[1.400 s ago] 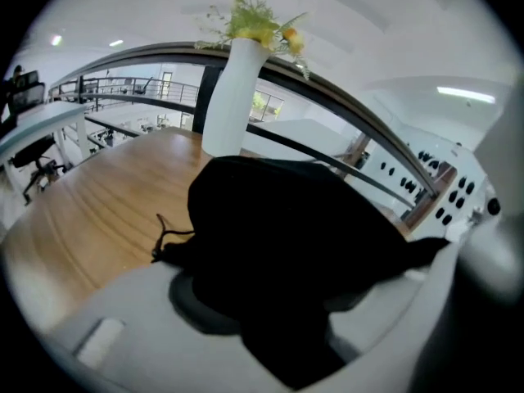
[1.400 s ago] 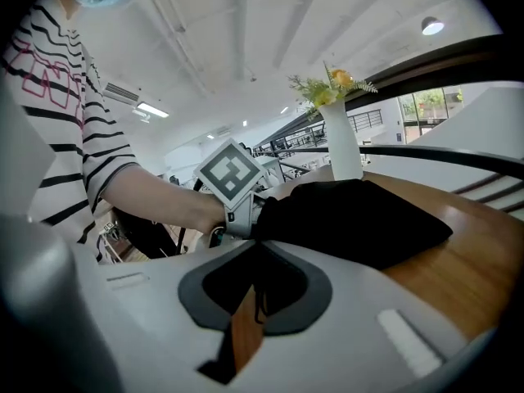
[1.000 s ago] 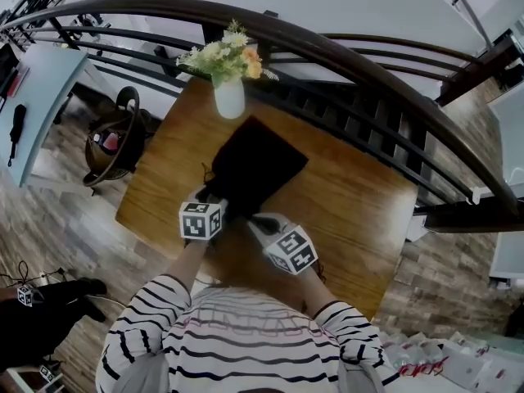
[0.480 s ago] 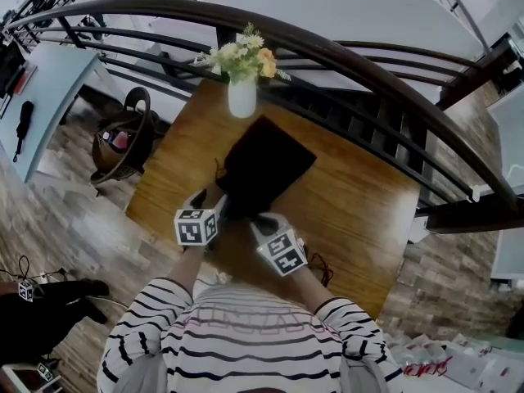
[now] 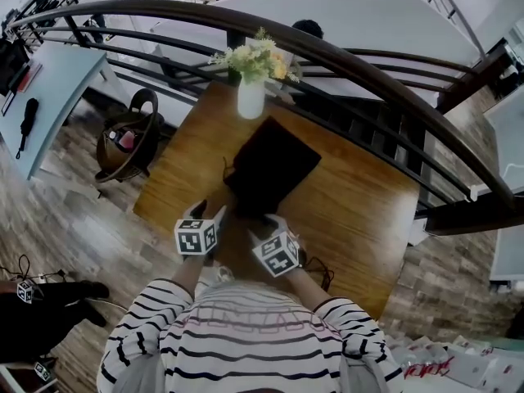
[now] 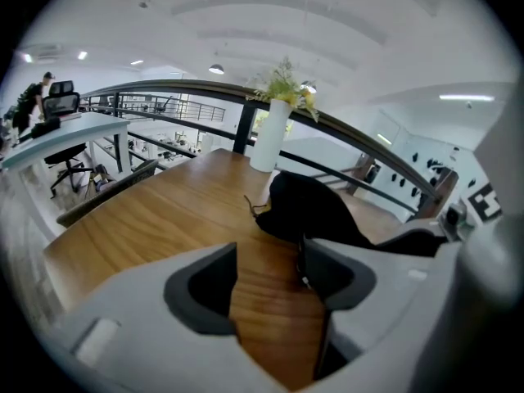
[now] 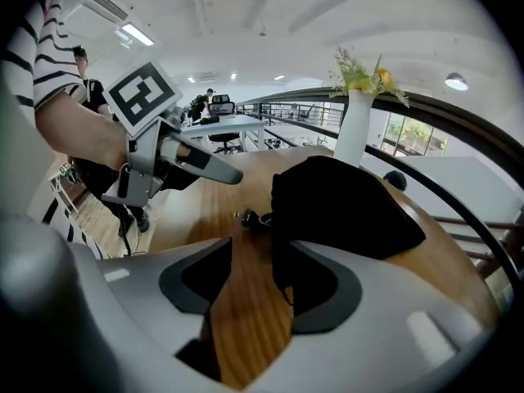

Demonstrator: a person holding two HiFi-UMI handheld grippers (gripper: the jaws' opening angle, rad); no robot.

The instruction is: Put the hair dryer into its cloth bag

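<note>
A black cloth bag (image 5: 270, 173) lies bulging on the wooden table (image 5: 360, 211), its mouth and drawstring (image 7: 250, 217) toward me. No hair dryer shows outside it. My left gripper (image 5: 202, 213) hovers just left of the bag's near end, open, with only bare wood between its jaws (image 6: 266, 273). My right gripper (image 5: 264, 222) hangs over the bag's near edge. Its jaws are opening (image 7: 250, 281), and wood shows in the gap while the bag (image 7: 344, 203) lies just beyond the right jaw. The left gripper (image 7: 164, 158) appears at the left of the right gripper view.
A white vase of flowers (image 5: 250, 97) stands at the table's far edge behind the bag. A dark curved railing (image 5: 368, 64) runs along the far side. A round basket (image 5: 127, 142) sits on the floor at the left. A thin cable (image 5: 319, 270) lies by the near table edge.
Both grippers have drawn back from the bag's near end toward me. The right gripper's jaws have parted and no longer touch the bag.
</note>
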